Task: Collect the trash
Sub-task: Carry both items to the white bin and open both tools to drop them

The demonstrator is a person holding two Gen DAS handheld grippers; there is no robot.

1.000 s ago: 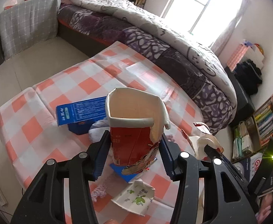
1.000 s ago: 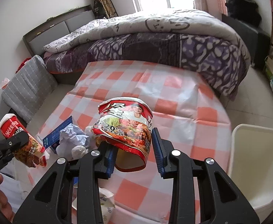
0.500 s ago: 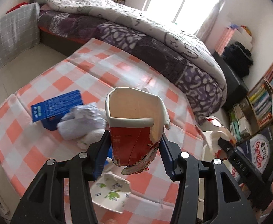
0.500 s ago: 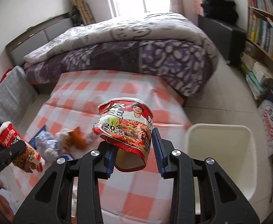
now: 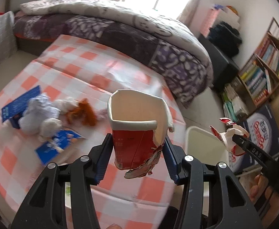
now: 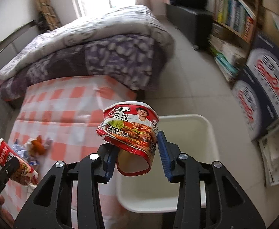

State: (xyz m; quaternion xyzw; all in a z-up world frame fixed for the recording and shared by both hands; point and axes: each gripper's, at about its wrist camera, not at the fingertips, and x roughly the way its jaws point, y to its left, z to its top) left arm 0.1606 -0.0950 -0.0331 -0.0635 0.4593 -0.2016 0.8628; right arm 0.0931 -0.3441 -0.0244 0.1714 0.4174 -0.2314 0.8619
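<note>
Red noodle cup (image 6: 130, 133) clamped in right gripper (image 6: 135, 158) above bin (image 6: 210, 133)

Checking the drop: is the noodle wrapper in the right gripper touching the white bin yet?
Apart. In the right wrist view the noodle wrapper hangs in the right gripper above the white bin; the bin's bare inside shows below it.

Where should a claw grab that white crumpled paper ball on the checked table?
Best guess: pinch the white crumpled paper ball across its rounded middle, coming straight down from above. It lies low on the red-and-white checked tablecloth, pressed against the blue cardboard box on one side with orange scraps on the other, so a sideways approach would bump them. The view is blurred, so its exact edges are unclear.
</note>
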